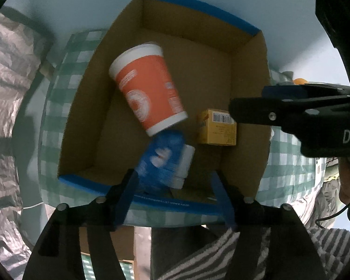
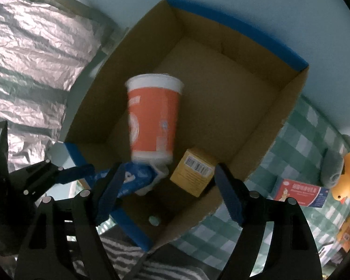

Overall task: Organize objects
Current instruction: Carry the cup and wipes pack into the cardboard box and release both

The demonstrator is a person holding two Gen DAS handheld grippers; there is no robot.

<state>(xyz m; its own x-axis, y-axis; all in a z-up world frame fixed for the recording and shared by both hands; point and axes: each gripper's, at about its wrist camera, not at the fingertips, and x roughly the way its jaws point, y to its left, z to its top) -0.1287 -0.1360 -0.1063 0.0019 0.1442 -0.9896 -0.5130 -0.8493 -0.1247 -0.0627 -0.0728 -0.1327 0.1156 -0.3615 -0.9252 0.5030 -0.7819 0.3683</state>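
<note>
Sorting loose items into the cardboard box (image 2: 289, 107)

My left claw (image 1: 175, 186) and right claw (image 2: 168, 186) both hang spread and empty over the box, which holds an orange cup (image 2: 152, 119) on its side, a blue-labelled bottle (image 1: 165, 161) and a yellow carton (image 2: 193, 171). The rubber duck (image 2: 346, 177) waits on the checked tabletop (image 2: 291, 154); I judge it light, soft and squashy, best pinched gently across its body.

The right gripper (image 1: 249, 107) body bore the white letters "DA", cut off at the frame edge. A barcode stood on the yellow box (image 1: 218, 128); its digits were unreadable.
</note>
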